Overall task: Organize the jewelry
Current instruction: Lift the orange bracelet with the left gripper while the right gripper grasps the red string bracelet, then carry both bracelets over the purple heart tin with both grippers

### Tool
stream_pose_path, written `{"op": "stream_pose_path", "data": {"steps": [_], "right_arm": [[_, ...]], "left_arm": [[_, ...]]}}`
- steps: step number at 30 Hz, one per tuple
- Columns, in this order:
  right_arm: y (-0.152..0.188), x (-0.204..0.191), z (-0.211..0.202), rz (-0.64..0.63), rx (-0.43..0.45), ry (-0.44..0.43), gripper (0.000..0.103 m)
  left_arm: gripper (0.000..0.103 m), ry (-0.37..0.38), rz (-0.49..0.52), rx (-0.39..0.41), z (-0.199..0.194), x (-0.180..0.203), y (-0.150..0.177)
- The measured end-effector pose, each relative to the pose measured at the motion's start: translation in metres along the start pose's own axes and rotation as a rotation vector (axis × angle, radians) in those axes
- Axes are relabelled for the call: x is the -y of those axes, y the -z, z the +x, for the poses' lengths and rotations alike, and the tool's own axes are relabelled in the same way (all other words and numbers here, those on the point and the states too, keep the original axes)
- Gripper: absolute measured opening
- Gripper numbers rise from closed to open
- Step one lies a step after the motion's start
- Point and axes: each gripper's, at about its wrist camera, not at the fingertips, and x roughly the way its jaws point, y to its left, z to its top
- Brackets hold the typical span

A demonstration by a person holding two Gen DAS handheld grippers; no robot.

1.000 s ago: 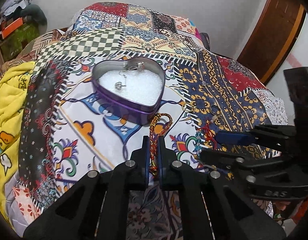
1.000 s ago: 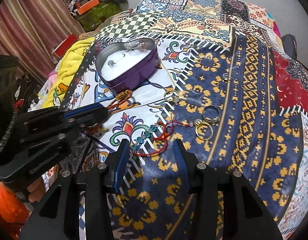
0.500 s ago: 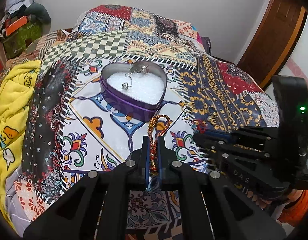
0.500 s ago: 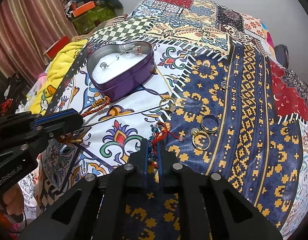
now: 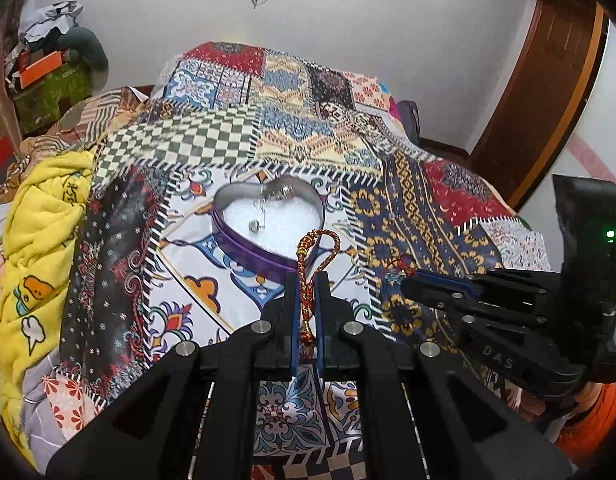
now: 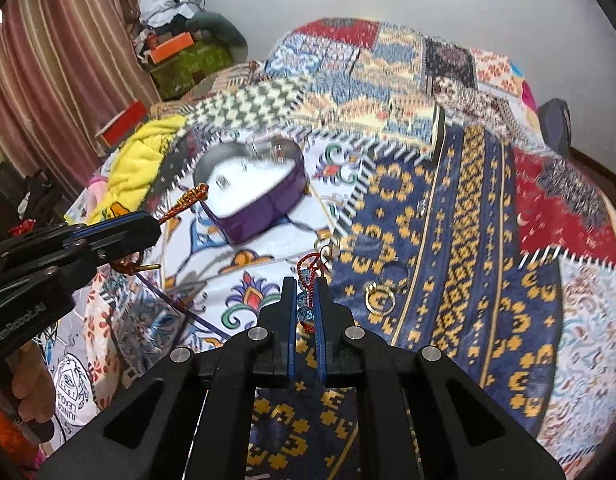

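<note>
While the heart-shaped purple tin (image 5: 267, 232) sits open on the patchwork bedspread (image 5: 316, 136), its white padding holding a few small silver pieces (image 5: 255, 225), both tools are up off the cloth with a bracelet each. The left gripper (image 5: 306, 280) has its fingers pressed together on a red-and-gold braided cord bracelet (image 5: 308, 264), whose loop stands up just in front of the tin's near wall. The right gripper (image 6: 303, 286) pinches a red cord bracelet with blue beads (image 6: 308, 276), lifted clear of the blue-and-yellow panel. Just beside it on that panel lie two gold rings (image 6: 382, 300), with another ring (image 6: 396, 270) close behind them and one more (image 6: 326, 242) nearer the tin. A yellow blanket (image 5: 39, 240) is bunched along the bed's left edge. An orange sleeve (image 5: 592, 420) shows behind the right tool.
</note>
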Motion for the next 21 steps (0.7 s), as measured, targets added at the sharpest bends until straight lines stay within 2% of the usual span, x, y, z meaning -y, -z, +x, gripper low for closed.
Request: {"op": "stream_pose_path", "data": {"steps": [21], "right_arm": [[-0.055,-0.015,-0.028,-0.046,0.169,-0.058,0.007]], "left_arm": [[0.005,-0.038,-0.025,0.116,-0.014,-0.018,-0.036]]}}
